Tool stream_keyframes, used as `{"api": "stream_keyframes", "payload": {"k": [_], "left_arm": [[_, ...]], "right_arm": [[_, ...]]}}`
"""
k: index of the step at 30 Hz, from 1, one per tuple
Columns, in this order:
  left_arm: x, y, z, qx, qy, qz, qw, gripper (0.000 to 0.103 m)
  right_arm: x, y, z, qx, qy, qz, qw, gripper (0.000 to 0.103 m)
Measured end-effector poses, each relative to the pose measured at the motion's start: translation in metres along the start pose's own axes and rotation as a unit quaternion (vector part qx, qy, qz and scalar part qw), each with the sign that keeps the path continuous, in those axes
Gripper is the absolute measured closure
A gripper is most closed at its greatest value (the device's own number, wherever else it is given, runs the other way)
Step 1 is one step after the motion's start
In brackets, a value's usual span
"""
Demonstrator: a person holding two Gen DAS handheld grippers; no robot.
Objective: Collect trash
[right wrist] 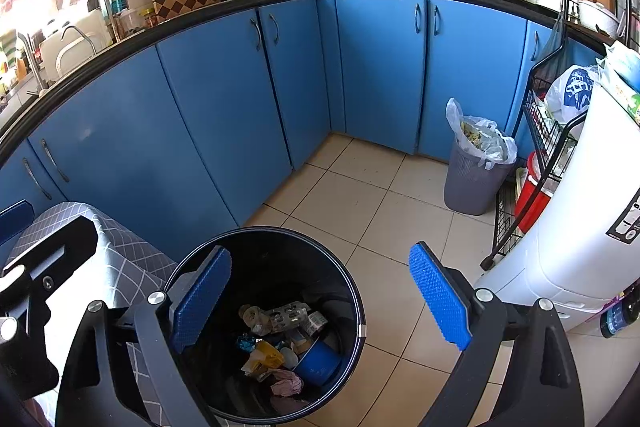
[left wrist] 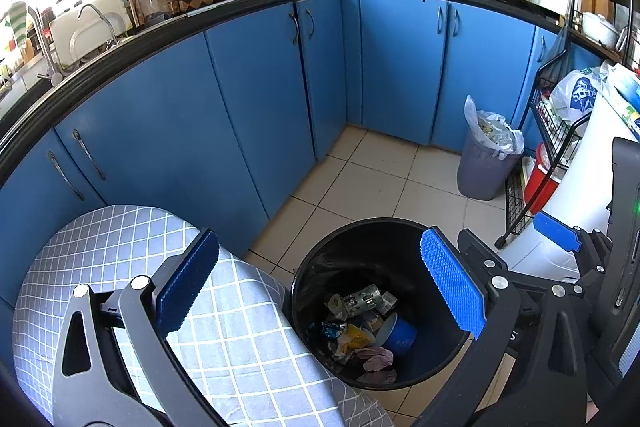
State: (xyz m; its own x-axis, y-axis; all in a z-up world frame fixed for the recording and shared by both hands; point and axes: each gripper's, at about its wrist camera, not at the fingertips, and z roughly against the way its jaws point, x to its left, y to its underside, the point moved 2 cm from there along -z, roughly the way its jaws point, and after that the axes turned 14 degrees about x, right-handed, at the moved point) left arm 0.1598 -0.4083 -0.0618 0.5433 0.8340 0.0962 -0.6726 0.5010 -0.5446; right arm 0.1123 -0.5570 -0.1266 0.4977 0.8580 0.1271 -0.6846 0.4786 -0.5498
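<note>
While both grippers hang over the floor with nothing between their blue pads, the trash (left wrist: 362, 327) lies at the bottom of the black bin (left wrist: 320, 267): a blister pack (left wrist: 362, 297), a blue cup (left wrist: 398, 335) on its side, a yellow wrapper (left wrist: 352, 339) and a pink crumpled piece (left wrist: 378, 361), all heaped together. The left gripper (left wrist: 320, 291) is spread wide, its left finger over the checked cloth (left wrist: 120, 247) and its right finger over the bin's right rim. The right gripper (right wrist: 320, 303) is likewise released, its left finger over the bin's left side and its right finger over bare tile. The bin stands on the floor (right wrist: 380, 219) just beside the cloth-covered surface, near the blue cabinets (right wrist: 220, 107). A grey basket (right wrist: 472, 179) lined with a white bag stands well apart, by the far cabinets and beside a wire rack (right wrist: 548, 131). A white appliance (right wrist: 580, 227) fills the right edge of the right wrist view
</note>
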Motion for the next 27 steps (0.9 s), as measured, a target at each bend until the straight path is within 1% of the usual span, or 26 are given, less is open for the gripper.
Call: {"api": "stream_keyframes", "payload": {"k": [27], "left_arm": [[-0.0034, 0.0010, -0.0005, 0.002, 0.003, -0.005, 1.0000, 0.003]], "right_arm": [[0.0035, 0.0032, -0.0035, 0.003, -0.003, -0.002, 1.000, 0.015]]}}
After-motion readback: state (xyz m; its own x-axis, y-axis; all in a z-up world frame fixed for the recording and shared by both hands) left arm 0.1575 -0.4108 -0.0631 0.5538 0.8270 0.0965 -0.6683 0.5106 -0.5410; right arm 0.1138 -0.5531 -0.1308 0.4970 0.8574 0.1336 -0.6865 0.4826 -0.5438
